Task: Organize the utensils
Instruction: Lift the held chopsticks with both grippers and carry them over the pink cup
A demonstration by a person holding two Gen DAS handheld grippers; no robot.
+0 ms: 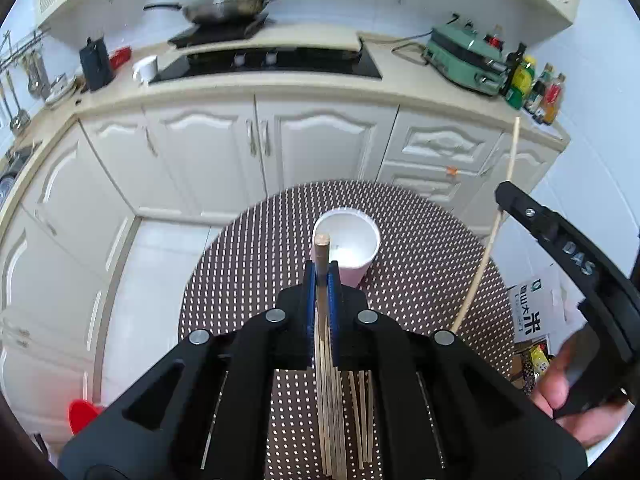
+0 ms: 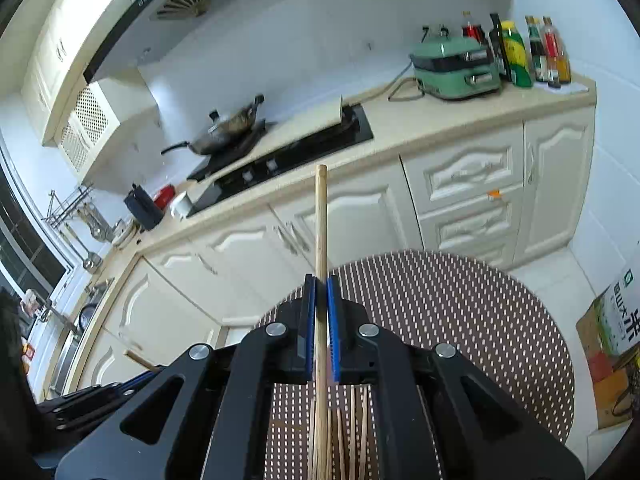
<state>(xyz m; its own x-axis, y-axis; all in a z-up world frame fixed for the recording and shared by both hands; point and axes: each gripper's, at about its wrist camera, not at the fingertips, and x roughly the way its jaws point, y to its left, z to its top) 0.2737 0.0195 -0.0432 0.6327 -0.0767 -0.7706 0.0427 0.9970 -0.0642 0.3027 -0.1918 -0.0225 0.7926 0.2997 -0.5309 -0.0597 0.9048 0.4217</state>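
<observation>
My left gripper (image 1: 322, 270) is shut on a wooden chopstick (image 1: 321, 249) whose end sticks up in front of a white cup (image 1: 348, 242). The cup stands upright on a round brown dotted table (image 1: 420, 248). My right gripper (image 2: 321, 280) is shut on another wooden chopstick (image 2: 321, 220) that points up past its blue pads. The left wrist view also shows the right gripper (image 1: 502, 200) at the right, holding its long chopstick (image 1: 486, 256) slanted over the table edge, with a hand (image 1: 568, 384) on its handle. Several more chopsticks (image 1: 362, 412) lie on the table beneath both grippers.
Cream cabinets (image 1: 280, 136) run behind the table under a counter with a black hob (image 1: 272, 60), a wok (image 1: 224, 6), a white mug (image 1: 146, 68), a green appliance (image 1: 464, 58) and bottles (image 1: 540, 88). A carton (image 2: 616, 320) stands on the floor to the right, a red object (image 1: 82, 414) at lower left.
</observation>
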